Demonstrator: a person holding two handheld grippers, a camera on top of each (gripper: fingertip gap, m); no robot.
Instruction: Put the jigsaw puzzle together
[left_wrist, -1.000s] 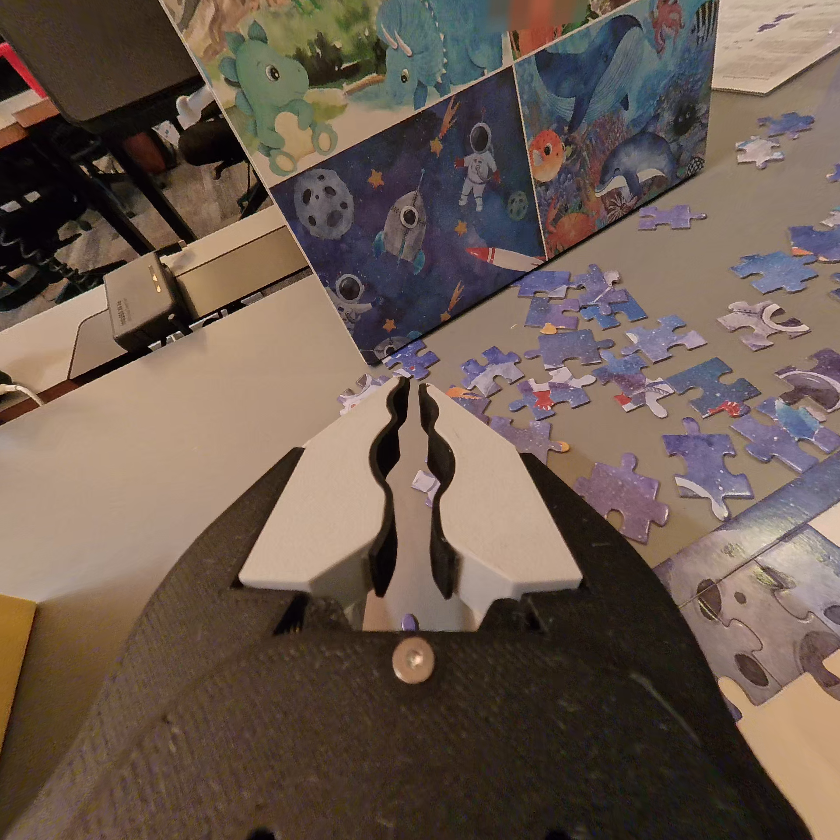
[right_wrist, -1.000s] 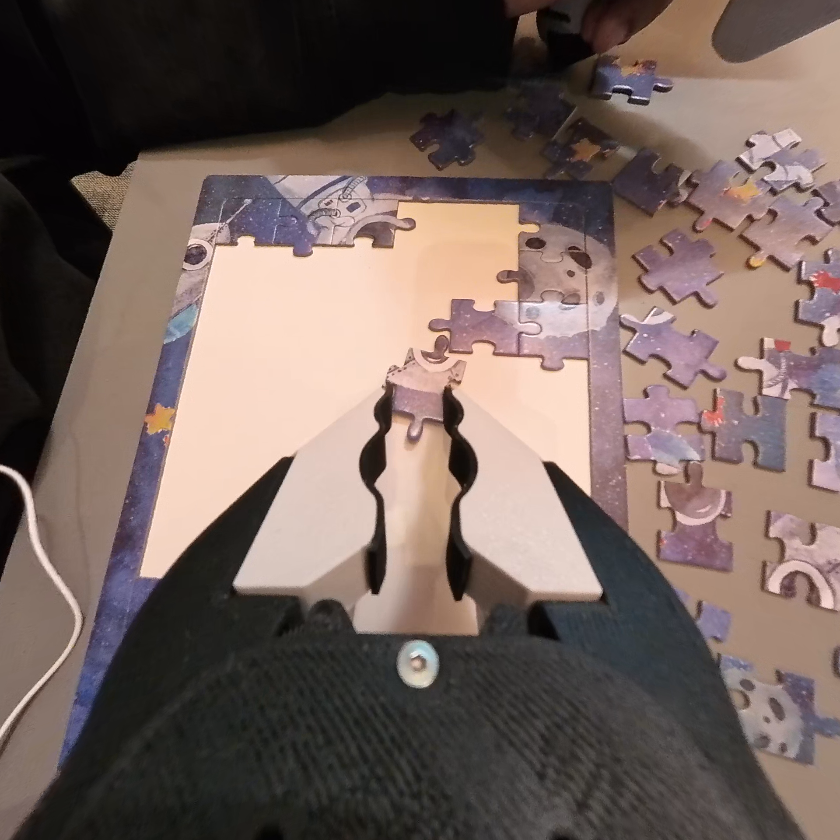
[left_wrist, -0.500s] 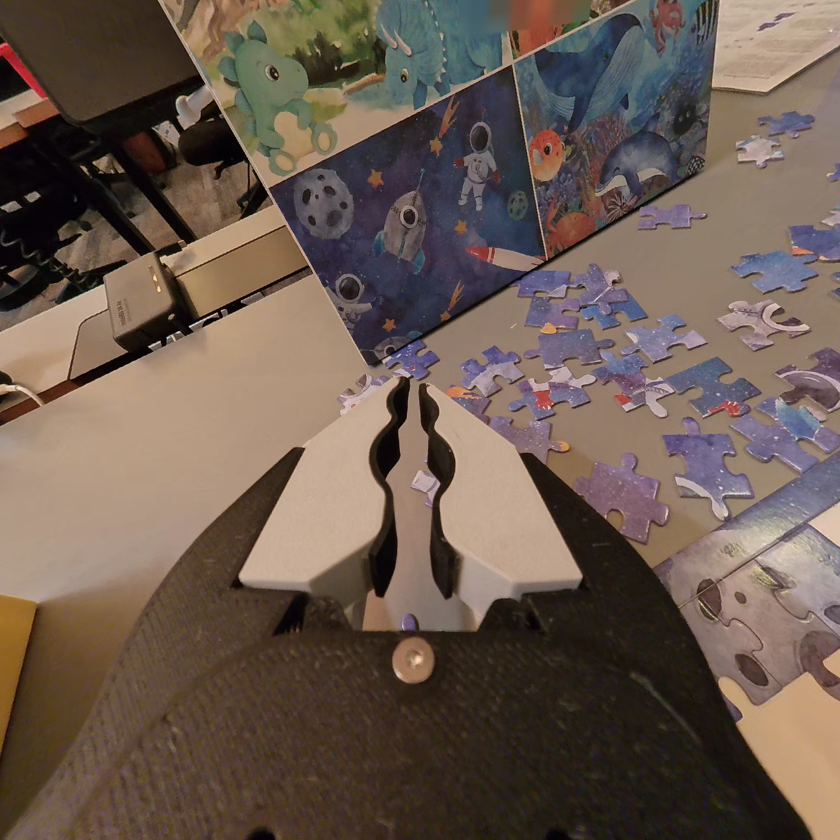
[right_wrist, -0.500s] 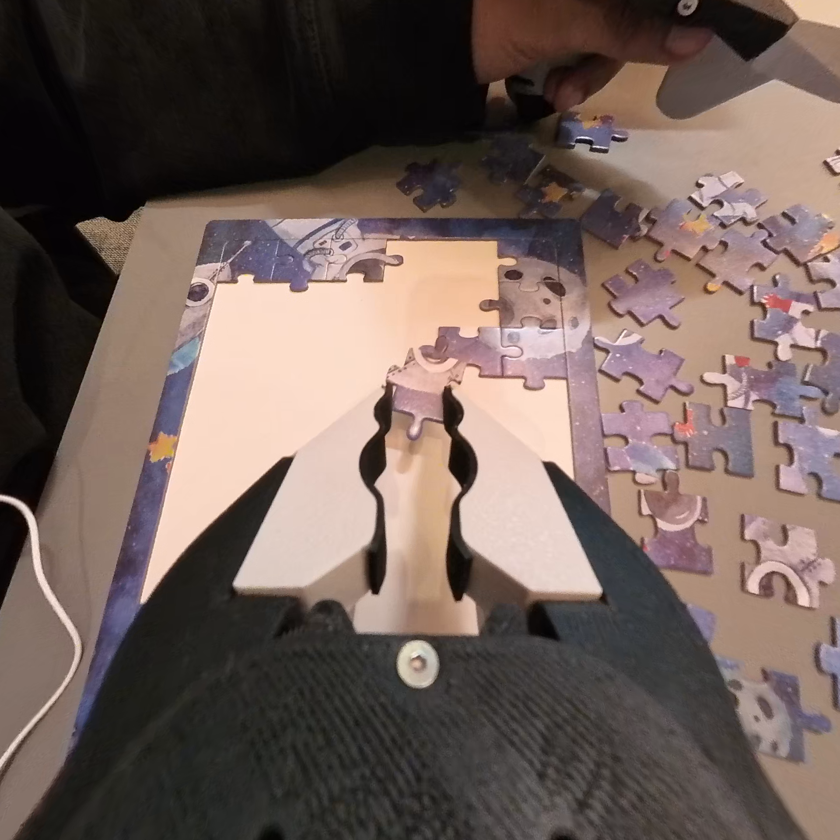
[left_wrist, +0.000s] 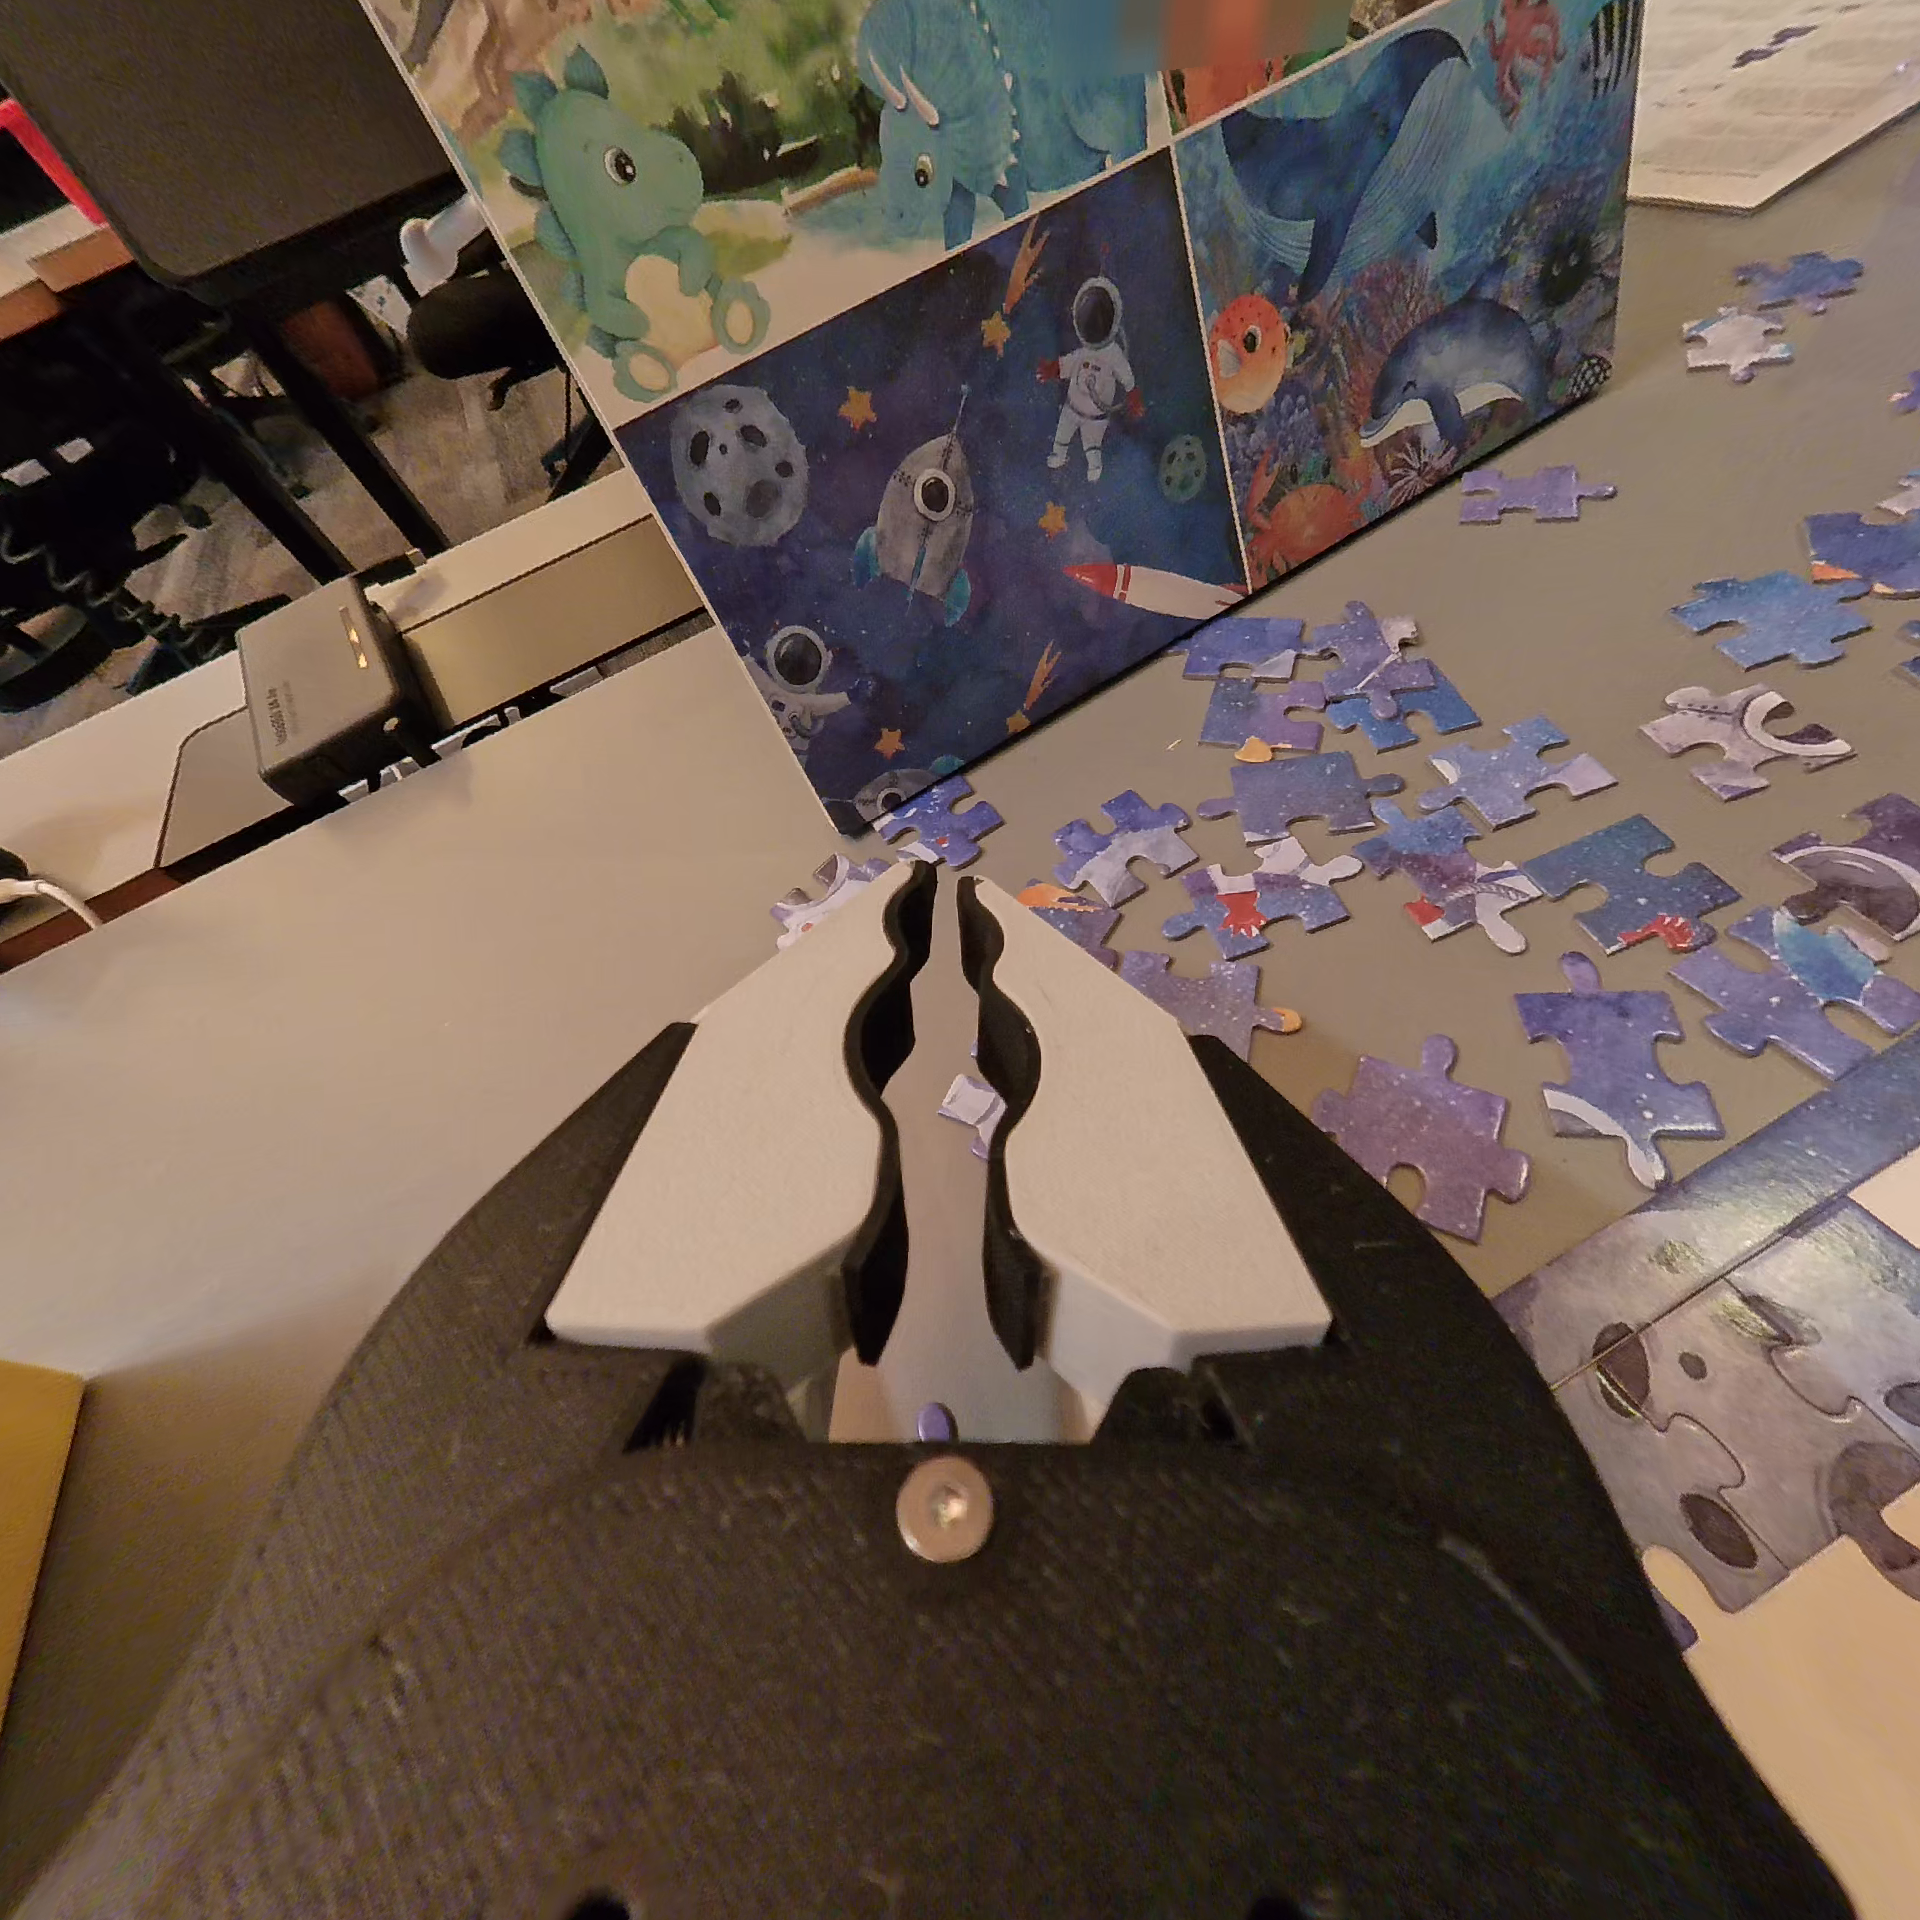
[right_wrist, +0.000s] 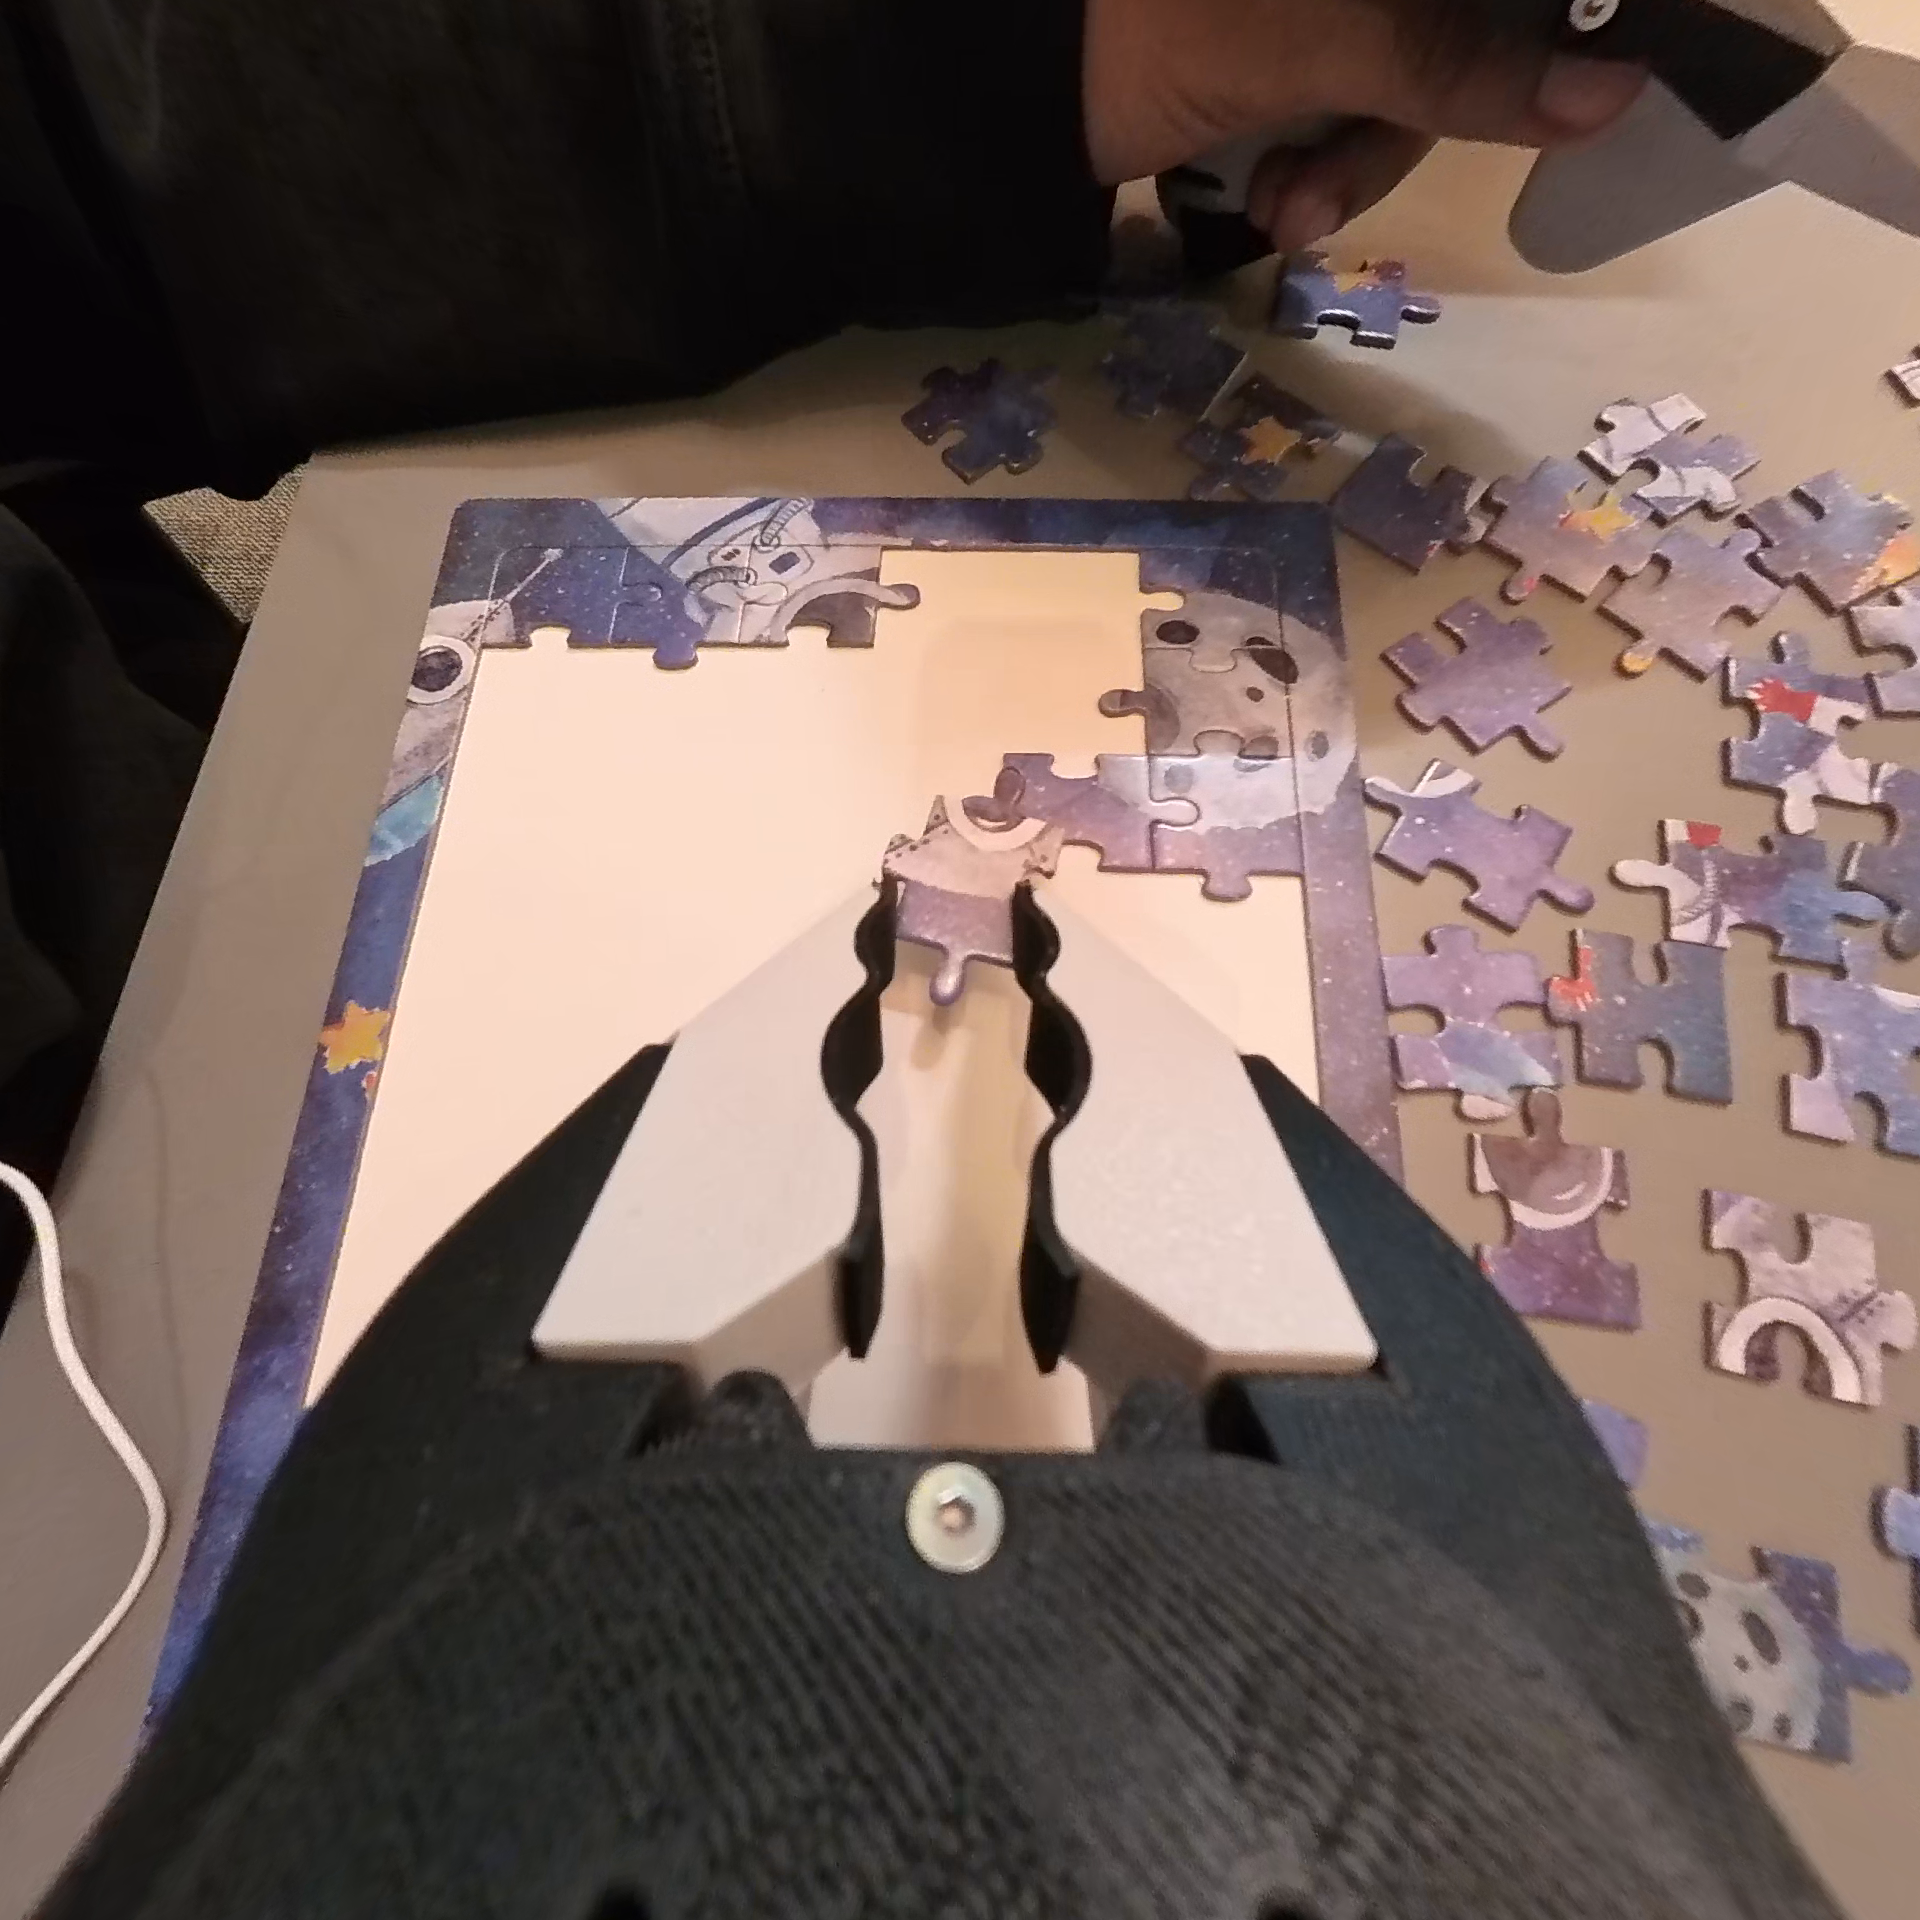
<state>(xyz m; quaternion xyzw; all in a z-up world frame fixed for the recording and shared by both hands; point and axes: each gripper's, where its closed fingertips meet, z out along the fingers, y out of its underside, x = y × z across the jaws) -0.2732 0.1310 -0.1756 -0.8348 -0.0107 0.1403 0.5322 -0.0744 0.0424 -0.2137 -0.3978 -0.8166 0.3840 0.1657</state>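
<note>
Grey table (left_wrist: 312, 1039) under warm dim light. Beyond far edge: dark chair (left_wrist: 208, 125) on black legs, grey patterned floor (left_wrist: 436, 436), black box (left_wrist: 322, 696) on white surface.

A purple and grey puzzle piece (right_wrist: 961, 896) sits pinched between the black pads of the right gripper (right_wrist: 954, 902), held flat just above the cream inside of the puzzle frame board (right_wrist: 1340, 935). Its far edge lies just beside the joined pieces (right_wrist: 1174, 821) along the board's right border. More joined pieces (right_wrist: 686, 603) fill the far left corner. Loose pieces (right_wrist: 1621, 810) lie scattered on the grey table (right_wrist: 260, 790) to the right of the board.
</note>
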